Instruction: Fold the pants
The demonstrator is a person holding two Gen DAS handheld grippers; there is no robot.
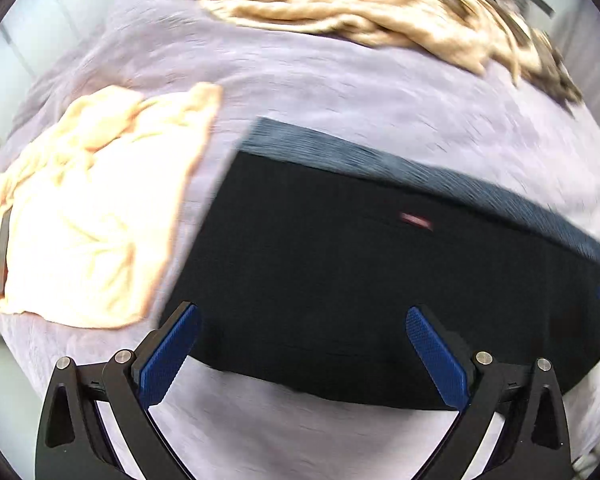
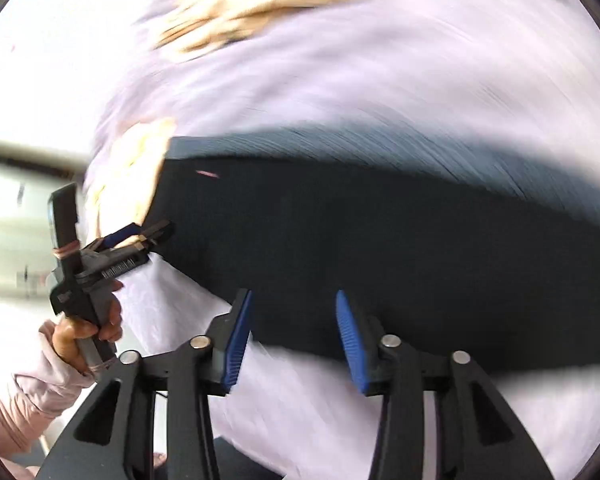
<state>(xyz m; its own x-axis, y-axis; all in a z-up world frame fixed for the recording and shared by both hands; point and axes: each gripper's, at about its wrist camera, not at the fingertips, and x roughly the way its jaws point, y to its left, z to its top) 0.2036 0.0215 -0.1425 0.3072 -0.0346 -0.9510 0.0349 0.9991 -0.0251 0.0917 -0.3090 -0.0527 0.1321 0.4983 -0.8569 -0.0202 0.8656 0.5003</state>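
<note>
Both the left gripper (image 1: 302, 322) and right gripper (image 2: 294, 312) hold their fingers apart, empty, over the black pants' (image 1: 360, 280) near edge on the lilac bedspread (image 1: 340, 92).

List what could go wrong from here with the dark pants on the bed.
1. Both claws, left and right, stand open above the folded dark pants and hold nothing, so the fold may spring loose.
2. The cream garment lies right beside the pants' edge; a grab there could catch it too.
3. The lilac bedcover is soft and wrinkled; a low pinch may snag it along with the pants.
</note>
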